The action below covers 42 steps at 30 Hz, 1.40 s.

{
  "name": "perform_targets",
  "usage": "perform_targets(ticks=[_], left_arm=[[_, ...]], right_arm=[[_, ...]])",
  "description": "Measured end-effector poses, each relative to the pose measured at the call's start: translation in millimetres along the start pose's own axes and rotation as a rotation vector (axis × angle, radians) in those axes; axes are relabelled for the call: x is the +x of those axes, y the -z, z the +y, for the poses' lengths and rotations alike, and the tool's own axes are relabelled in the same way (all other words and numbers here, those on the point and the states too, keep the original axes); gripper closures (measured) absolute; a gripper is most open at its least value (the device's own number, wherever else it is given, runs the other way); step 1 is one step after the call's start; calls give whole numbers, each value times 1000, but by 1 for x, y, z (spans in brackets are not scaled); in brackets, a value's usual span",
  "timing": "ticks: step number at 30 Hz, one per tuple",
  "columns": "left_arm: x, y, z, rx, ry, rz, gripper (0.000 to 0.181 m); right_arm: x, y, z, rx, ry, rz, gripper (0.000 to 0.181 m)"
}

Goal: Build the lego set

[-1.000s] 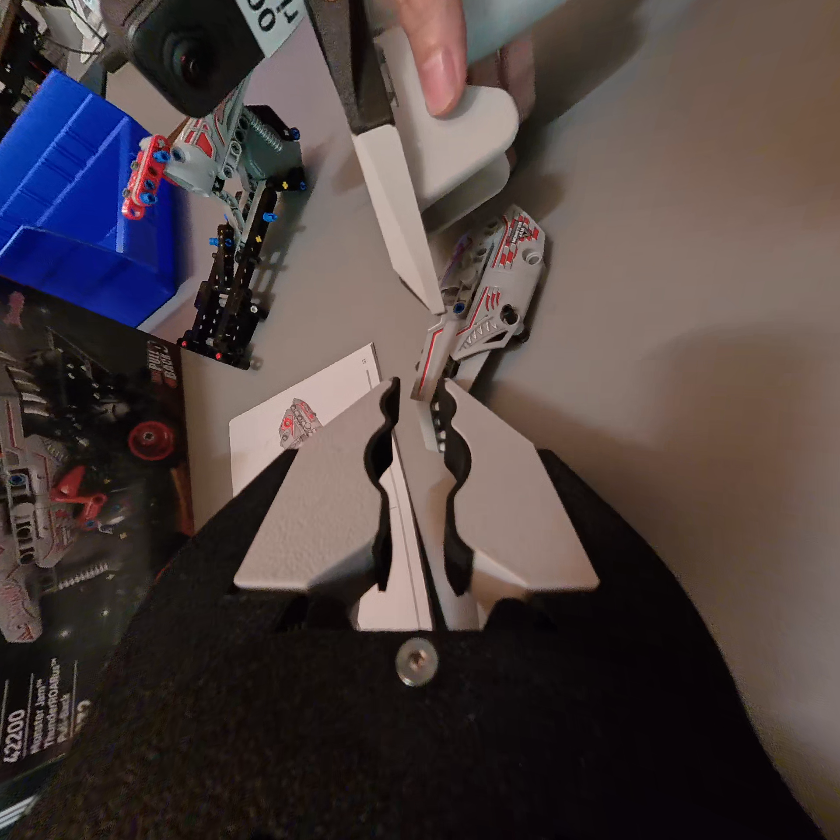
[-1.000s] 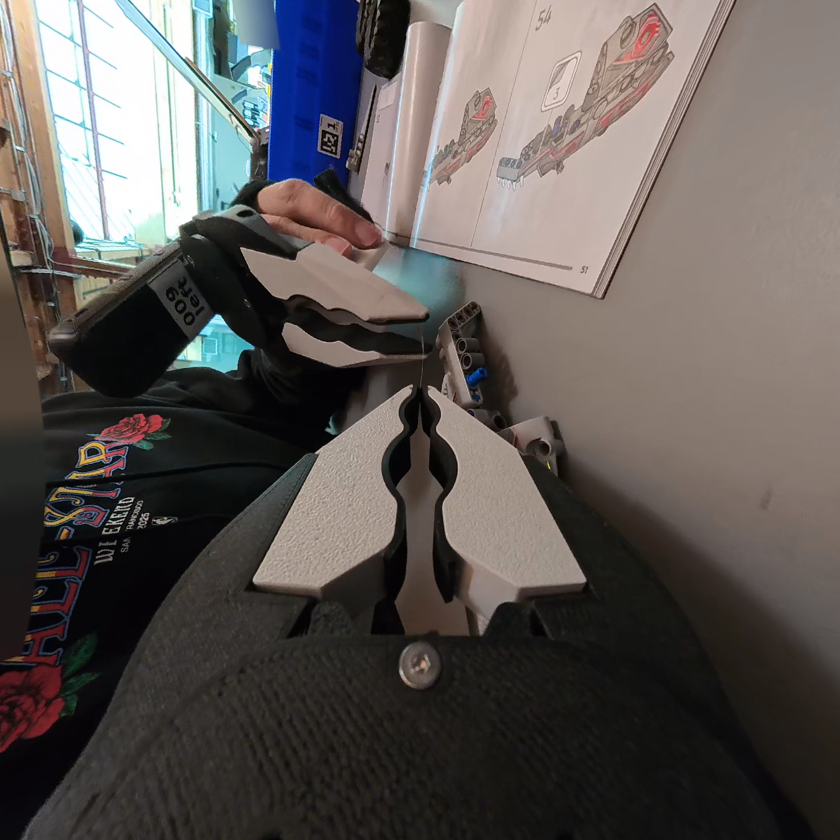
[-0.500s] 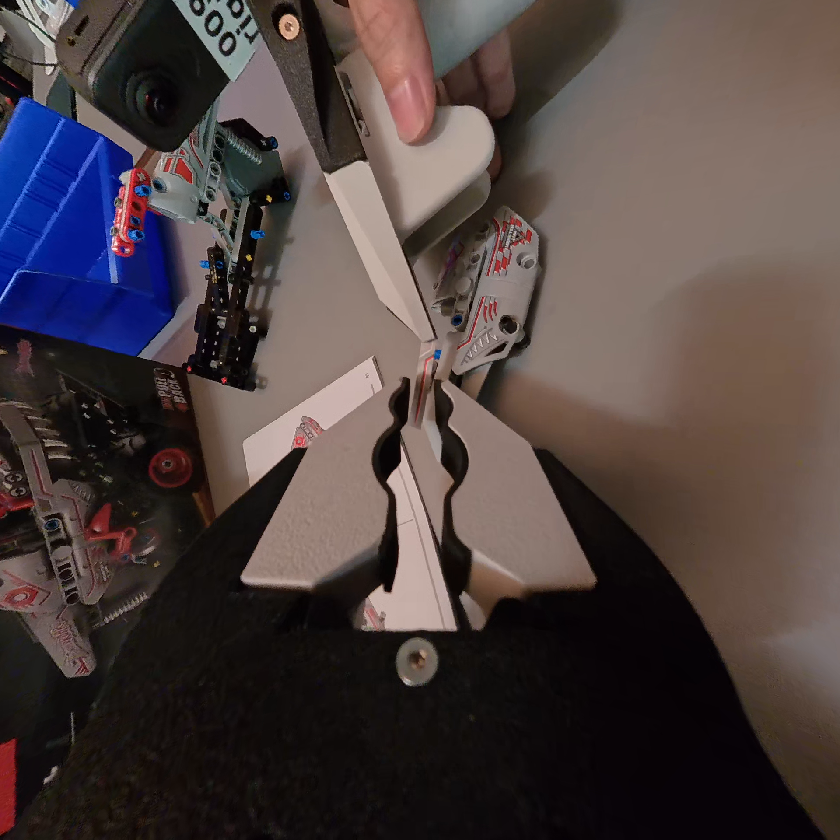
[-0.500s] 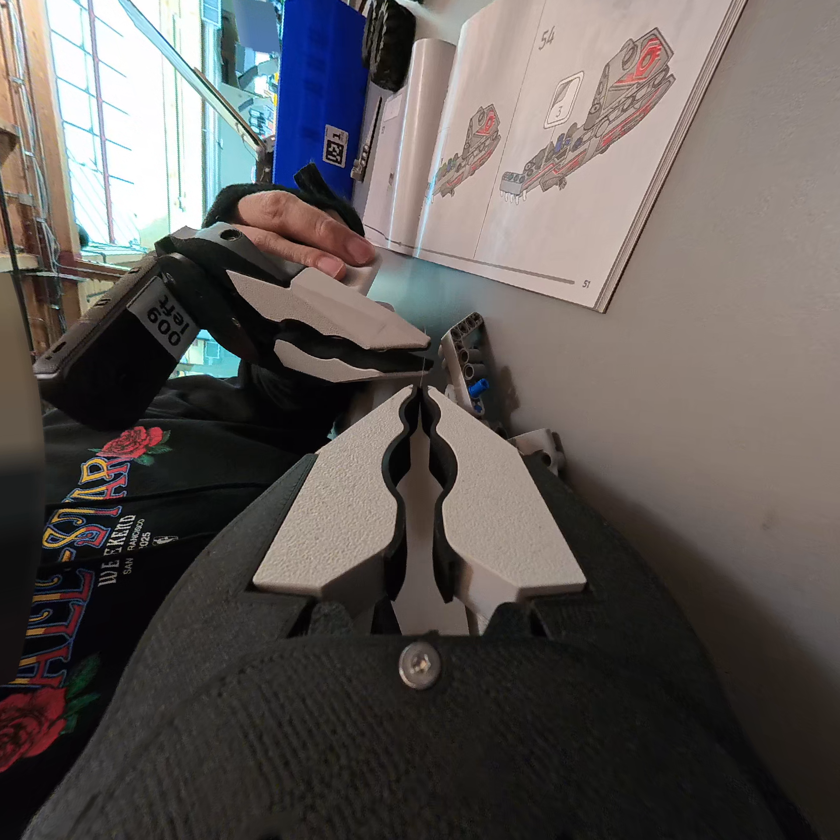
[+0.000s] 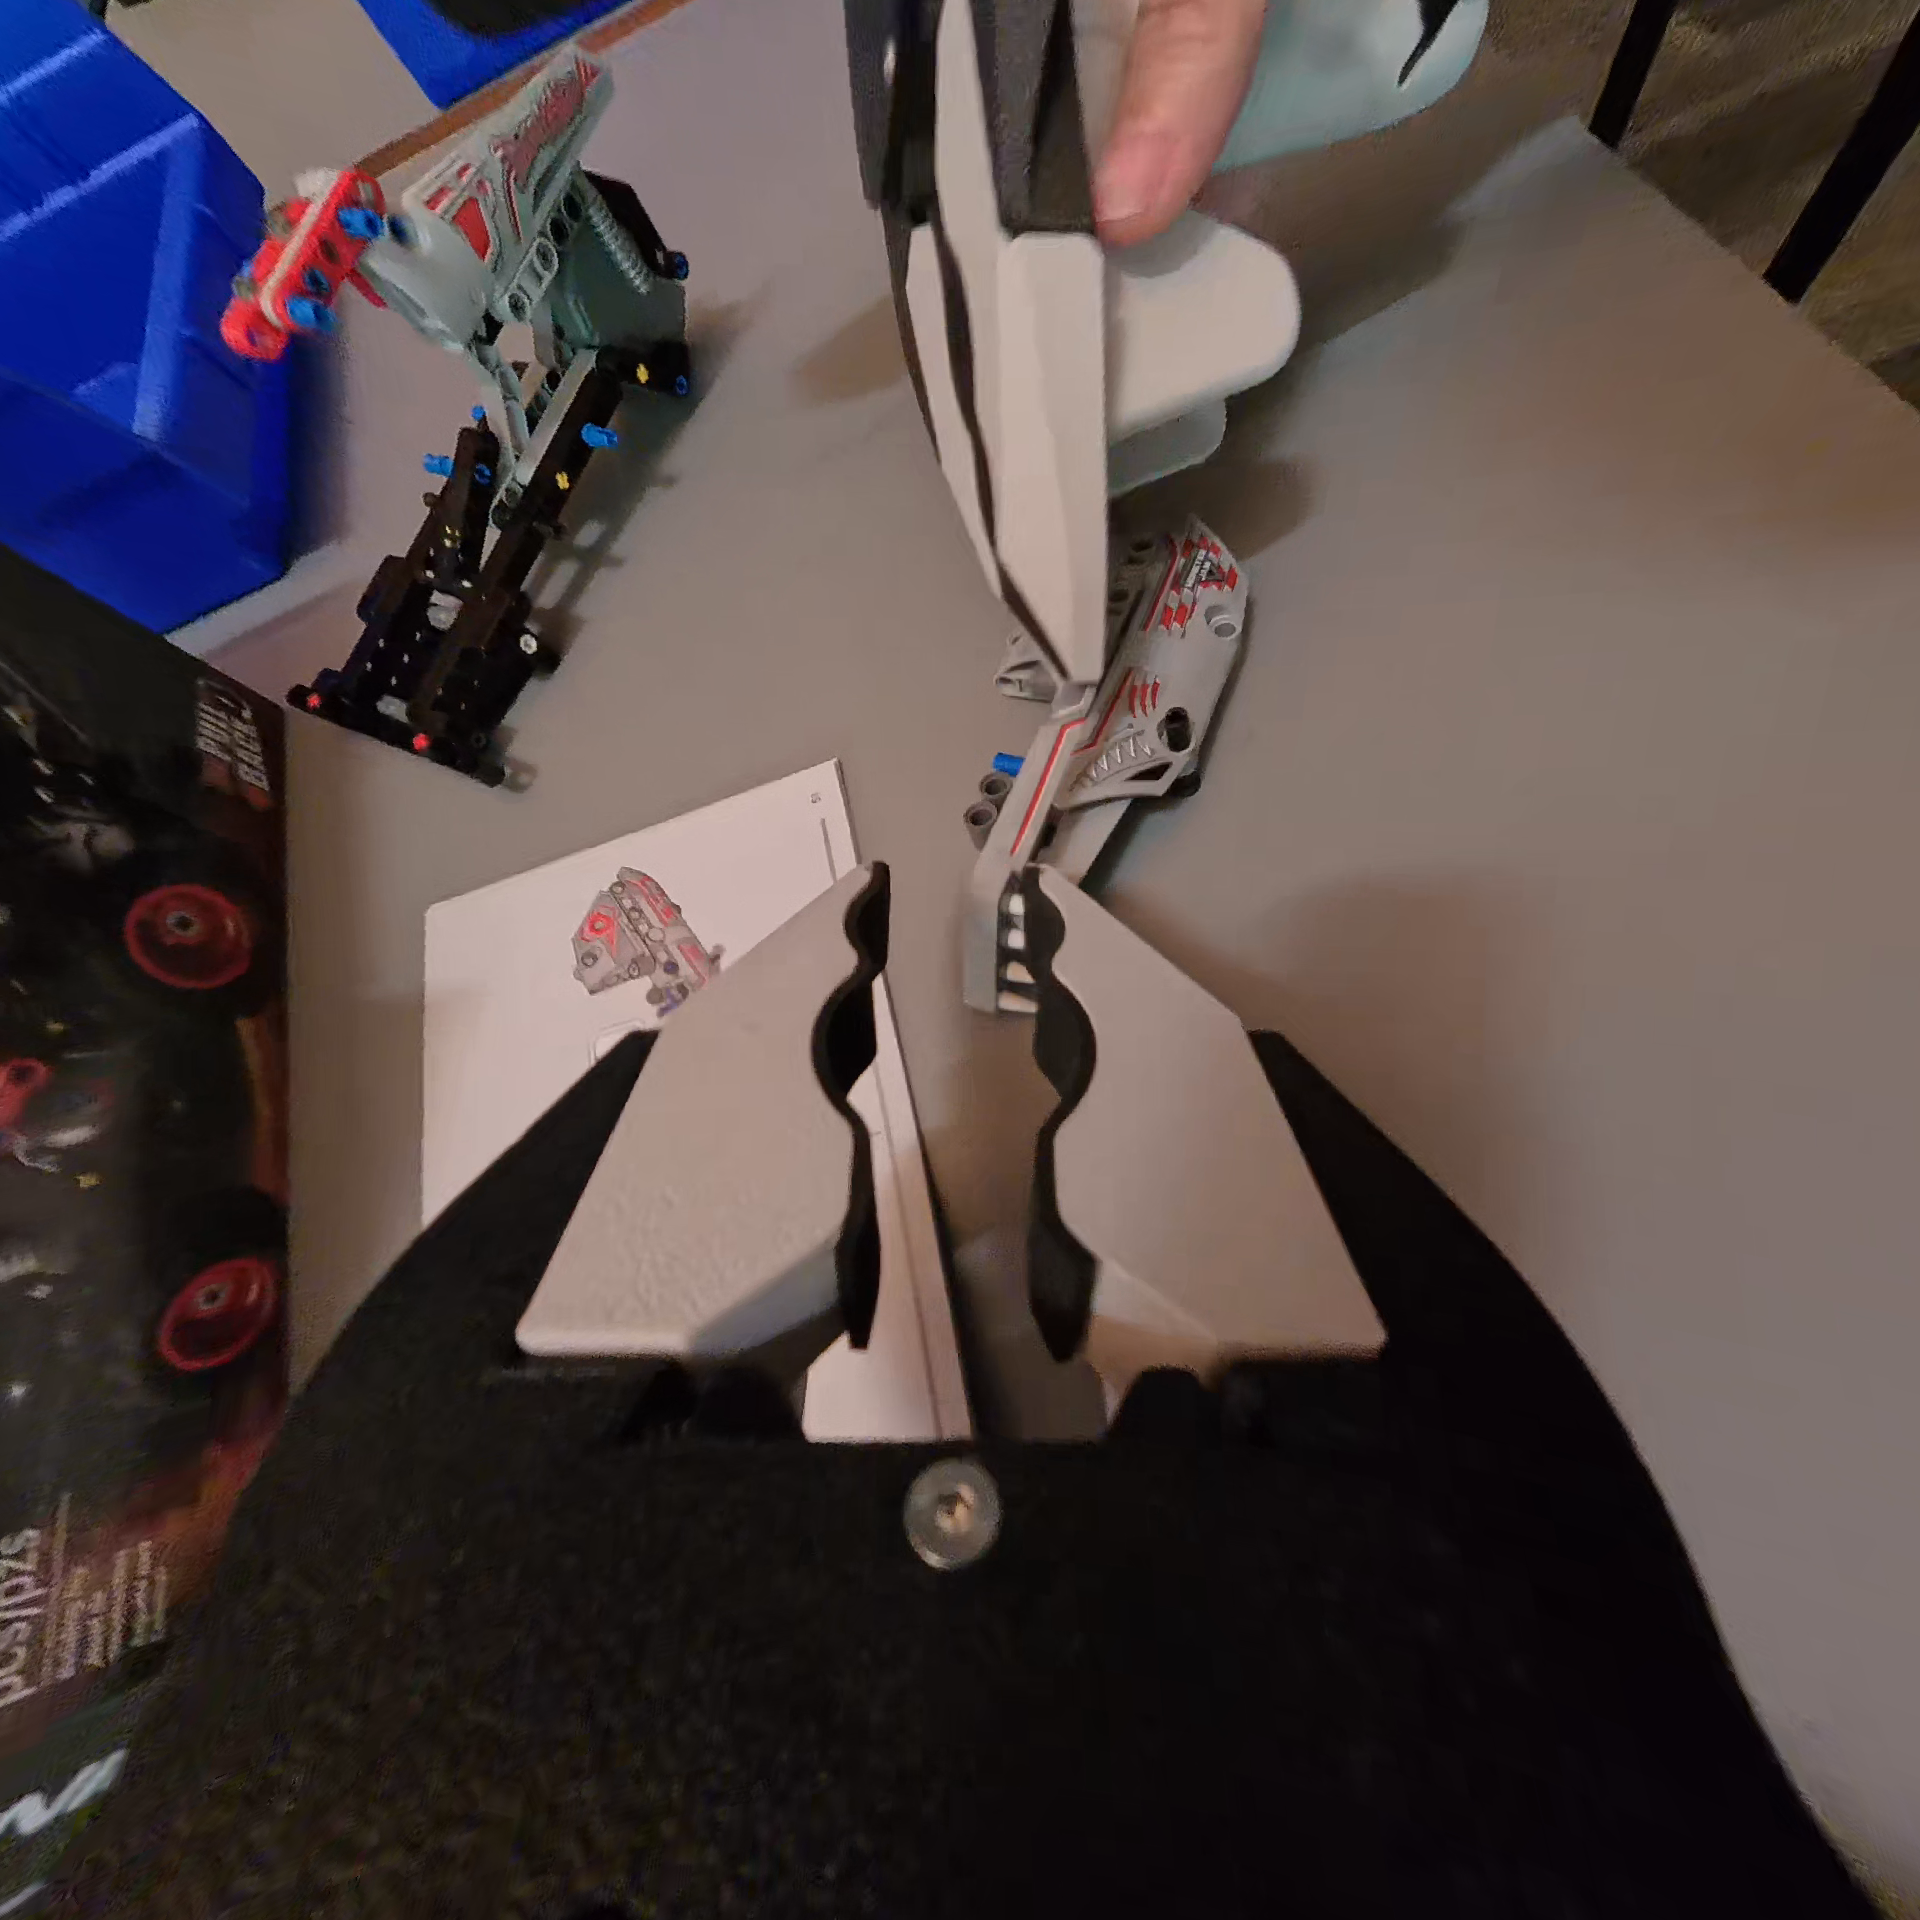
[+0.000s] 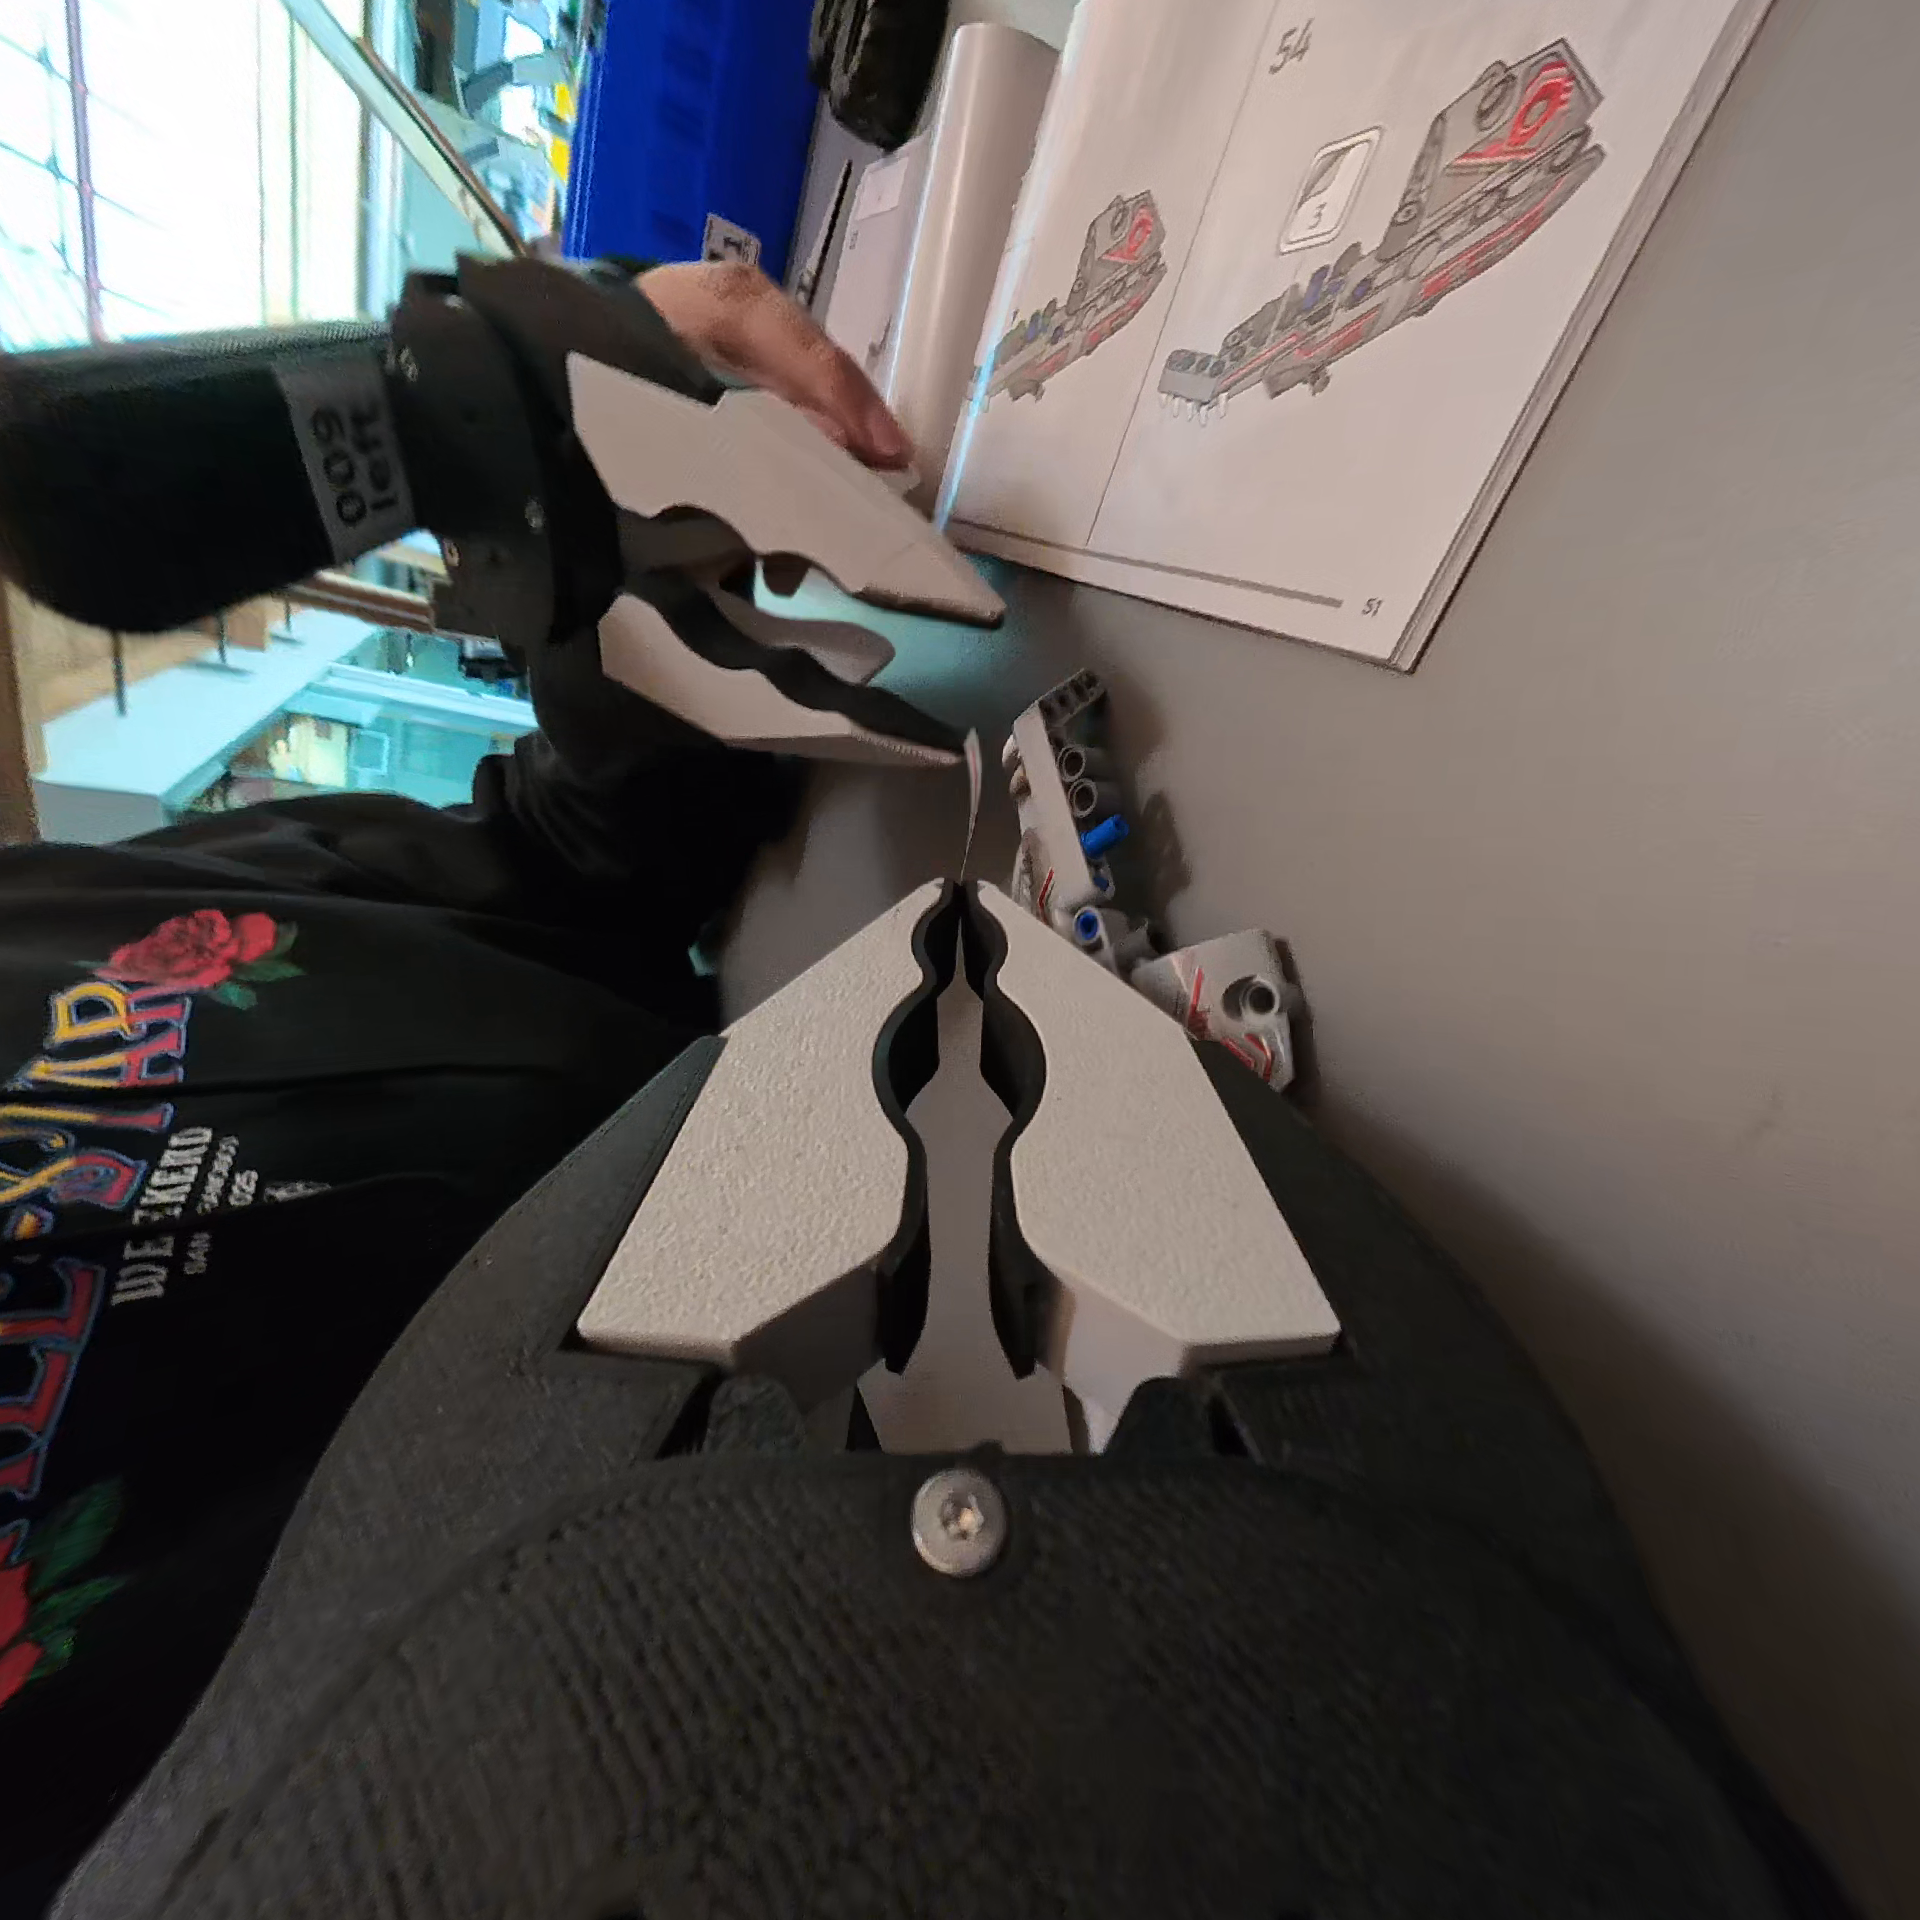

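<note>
My right gripper (image 6: 961, 888) is shut on one end of a thin grey sticker strip with a red line (image 5: 1023, 831). It shows edge-on in the right wrist view (image 6: 974, 795). My left gripper (image 5: 961, 878) is open, and the strip's free end lies beside its right finger without being clamped. In the right wrist view the left gripper (image 6: 977, 686) stands open just above the strip. A grey Lego body panel with red markings (image 5: 1164, 696) lies on the table behind the strip and also shows in the right wrist view (image 6: 1070, 790). The right gripper (image 5: 1070, 665) points down from the top.
A black Lego chassis with a grey and red front (image 5: 488, 582) lies at the left by a blue bin (image 5: 114, 343). The set's dark box (image 5: 114, 1039) and an open instruction booklet (image 5: 582, 997) lie nearby. The booklet also shows in the right wrist view (image 6: 1351, 312). A person's dark sweatshirt (image 6: 260, 1039) fills the left. Spacing between my two grippers at the tips: around 4 centimeters.
My left gripper was nearly closed on the strip's free end half a second ago and has opened wide. My right gripper stays shut on the strip.
</note>
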<state>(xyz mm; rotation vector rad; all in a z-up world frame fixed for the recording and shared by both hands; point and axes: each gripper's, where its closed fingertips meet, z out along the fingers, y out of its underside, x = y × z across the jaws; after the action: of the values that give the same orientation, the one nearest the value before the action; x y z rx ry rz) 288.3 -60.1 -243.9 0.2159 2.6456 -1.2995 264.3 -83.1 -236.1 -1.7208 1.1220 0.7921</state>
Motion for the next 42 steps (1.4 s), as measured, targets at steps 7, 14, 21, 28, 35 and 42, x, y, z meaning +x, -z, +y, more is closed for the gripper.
perform_targets(ticks=[7,14,21,28,35,42], left_arm=[[7,-4,9,-29,66,62,154],[10,-9,17,-52,85,78,154],[11,-10,17,-51,77,75,154],[8,-9,14,-35,41,47,154],[7,-8,12,-22,25,32,155],[7,-8,10,-9,17,30,156]], right_arm=[[1,7,-5,53,-50,-92,181],[10,6,-12,101,-67,-116,181],[10,3,-10,90,-107,-135,181],[11,4,-11,100,-145,-152,181],[14,-3,-5,60,-139,-116,181],[13,-2,-6,75,-137,-123,181]])
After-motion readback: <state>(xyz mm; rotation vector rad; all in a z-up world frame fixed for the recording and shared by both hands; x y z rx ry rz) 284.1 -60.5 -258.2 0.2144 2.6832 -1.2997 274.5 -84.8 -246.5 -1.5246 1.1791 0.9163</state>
